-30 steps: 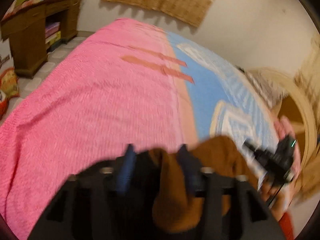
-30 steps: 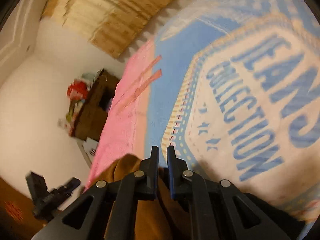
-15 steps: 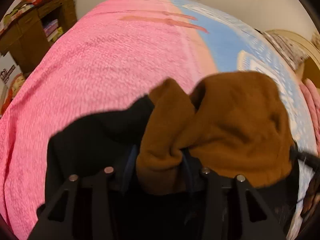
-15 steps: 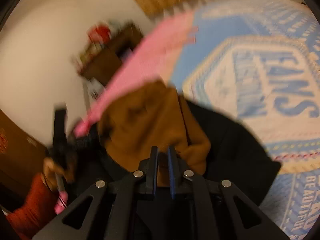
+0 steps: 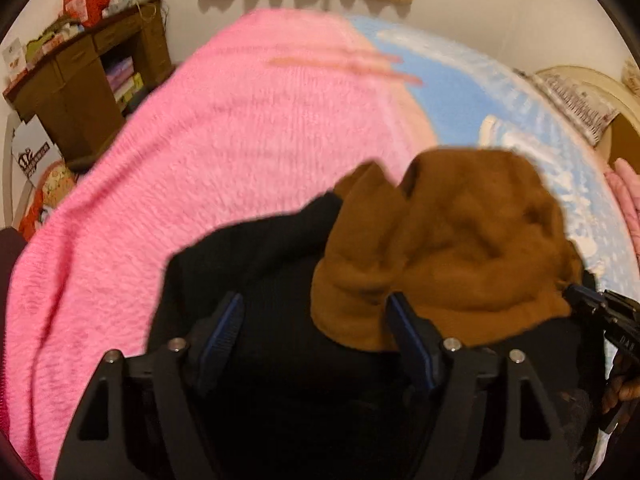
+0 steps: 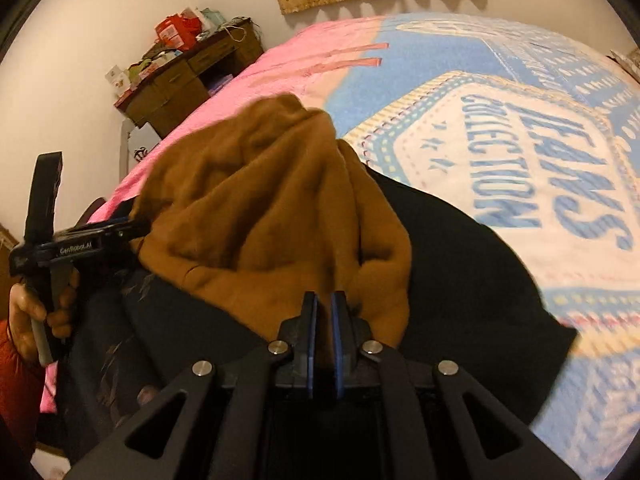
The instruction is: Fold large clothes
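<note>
Now my left gripper (image 5: 316, 332) is opening off the garment (image 5: 440, 248) on the bed (image 5: 200, 160); my right gripper (image 6: 322, 320) pinches its brown lining. Next, I'd regrip an edge and spread it.

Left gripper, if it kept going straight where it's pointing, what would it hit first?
Most likely the black garment with the brown hood bunched between the opening jaws of the left gripper; depth is unclear.

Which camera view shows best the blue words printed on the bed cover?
The right wrist view shows it best: the blue lettering on the bed cover is sharp enough there to read "COLLECTION". In the left wrist view, the same area is blurred and partly hidden behind the brown garment, so no letters can be read.
</note>
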`<action>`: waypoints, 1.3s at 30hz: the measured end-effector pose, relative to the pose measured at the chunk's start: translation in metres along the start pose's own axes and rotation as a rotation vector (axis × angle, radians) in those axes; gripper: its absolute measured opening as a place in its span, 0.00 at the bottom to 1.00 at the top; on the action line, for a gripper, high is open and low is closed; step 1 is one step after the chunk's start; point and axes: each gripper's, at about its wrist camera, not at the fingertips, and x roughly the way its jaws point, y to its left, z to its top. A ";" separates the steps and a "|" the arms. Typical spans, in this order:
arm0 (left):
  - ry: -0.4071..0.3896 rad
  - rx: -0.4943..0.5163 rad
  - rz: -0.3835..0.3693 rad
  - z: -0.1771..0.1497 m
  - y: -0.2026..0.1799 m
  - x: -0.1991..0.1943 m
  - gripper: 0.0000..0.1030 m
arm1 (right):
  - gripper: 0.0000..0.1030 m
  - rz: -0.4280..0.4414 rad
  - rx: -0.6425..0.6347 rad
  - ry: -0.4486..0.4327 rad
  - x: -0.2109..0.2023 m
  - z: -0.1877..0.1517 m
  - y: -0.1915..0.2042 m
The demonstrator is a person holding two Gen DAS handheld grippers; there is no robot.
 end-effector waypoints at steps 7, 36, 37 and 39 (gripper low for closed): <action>-0.136 -0.036 0.031 0.032 -0.017 -0.013 0.86 | 0.08 0.114 0.028 -0.182 -0.029 0.048 0.026; -0.088 0.046 0.040 -0.035 0.003 -0.030 0.94 | 0.07 0.271 0.070 -0.027 -0.037 -0.026 0.007; -0.105 0.038 0.030 -0.037 0.005 -0.037 0.94 | 0.07 0.248 0.063 -0.062 -0.049 -0.024 0.007; -0.129 0.011 -0.001 -0.038 0.010 -0.048 0.94 | 0.07 0.216 0.061 -0.150 -0.070 -0.015 0.007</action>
